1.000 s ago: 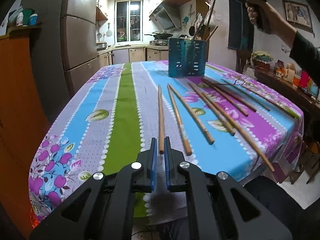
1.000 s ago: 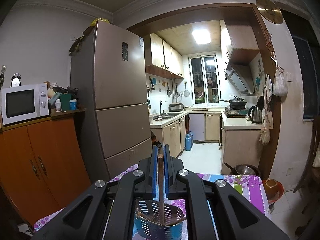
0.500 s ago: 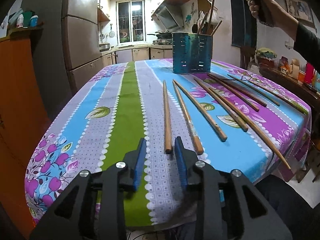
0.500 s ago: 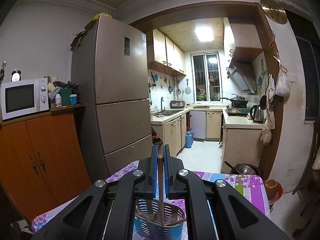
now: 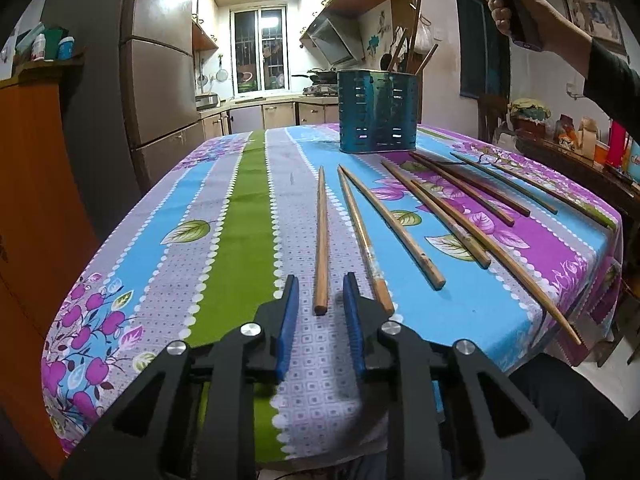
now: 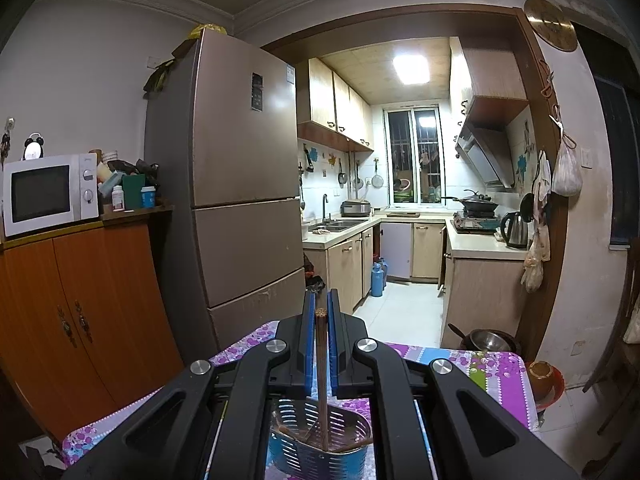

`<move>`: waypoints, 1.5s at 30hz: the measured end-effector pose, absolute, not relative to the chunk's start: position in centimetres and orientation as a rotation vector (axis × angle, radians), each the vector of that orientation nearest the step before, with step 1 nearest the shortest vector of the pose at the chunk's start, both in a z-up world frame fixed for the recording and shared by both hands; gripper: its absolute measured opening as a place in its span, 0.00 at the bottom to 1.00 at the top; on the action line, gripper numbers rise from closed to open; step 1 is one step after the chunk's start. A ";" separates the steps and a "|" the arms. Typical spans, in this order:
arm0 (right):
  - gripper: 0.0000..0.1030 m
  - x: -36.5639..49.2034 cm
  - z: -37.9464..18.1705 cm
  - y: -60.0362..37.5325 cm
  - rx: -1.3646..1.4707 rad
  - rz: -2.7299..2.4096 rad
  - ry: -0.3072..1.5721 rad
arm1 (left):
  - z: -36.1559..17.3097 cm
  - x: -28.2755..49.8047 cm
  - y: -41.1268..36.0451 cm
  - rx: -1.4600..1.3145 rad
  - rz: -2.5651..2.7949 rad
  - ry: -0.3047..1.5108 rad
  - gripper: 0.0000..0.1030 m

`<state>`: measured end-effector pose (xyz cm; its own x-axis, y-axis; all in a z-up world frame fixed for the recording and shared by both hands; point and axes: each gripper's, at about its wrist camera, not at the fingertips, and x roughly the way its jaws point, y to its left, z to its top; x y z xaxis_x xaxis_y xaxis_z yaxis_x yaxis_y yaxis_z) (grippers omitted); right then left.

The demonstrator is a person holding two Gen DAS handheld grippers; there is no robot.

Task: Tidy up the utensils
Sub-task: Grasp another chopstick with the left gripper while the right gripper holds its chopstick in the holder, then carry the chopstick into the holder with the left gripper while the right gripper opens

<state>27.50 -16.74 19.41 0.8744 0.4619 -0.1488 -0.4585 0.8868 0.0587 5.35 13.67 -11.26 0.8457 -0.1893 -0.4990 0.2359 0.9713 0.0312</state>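
A wooden chopstick (image 5: pixel 321 240) lies low in the left-wrist frame's centre on the flowered tablecloth (image 5: pixel 224 240), its long axis running from the lower edge up toward the blue slotted holder (image 5: pixel 377 112) at upper centre. Its near end sits between the blue pads of the left gripper (image 5: pixel 319 294), whose jaws stand narrowly apart and are closing, clear of the wood. More chopsticks fan out to the right. In the right-wrist frame, the right gripper (image 6: pixel 319 320) pinches a dark chopstick (image 6: pixel 322 380) upright, its lower end down in the holder (image 6: pixel 316 452) at bottom centre.
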 end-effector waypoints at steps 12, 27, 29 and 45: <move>0.07 27.2 19.6 -16.9 0.025 0.482 0.149 | -7.4 5.4 13.5 0.120 -0.200 0.439 0.05; 0.07 26.8 20.8 -17.2 0.026 0.482 0.142 | 8.3 10.5 13.1 0.194 -0.242 0.160 0.05; 0.07 26.7 20.8 -17.2 0.026 0.481 0.142 | 9.6 11.4 12.6 0.201 -0.249 0.145 0.05; 0.07 30.3 22.1 -17.4 0.036 0.444 0.161 | 23.3 25.1 7.0 0.055 -0.365 0.183 0.05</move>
<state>30.27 -17.45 22.13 0.8905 0.4305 -0.1475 -0.4247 0.9026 0.0700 25.14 7.02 23.30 0.9180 -0.3495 -0.1875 0.3594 0.9330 0.0206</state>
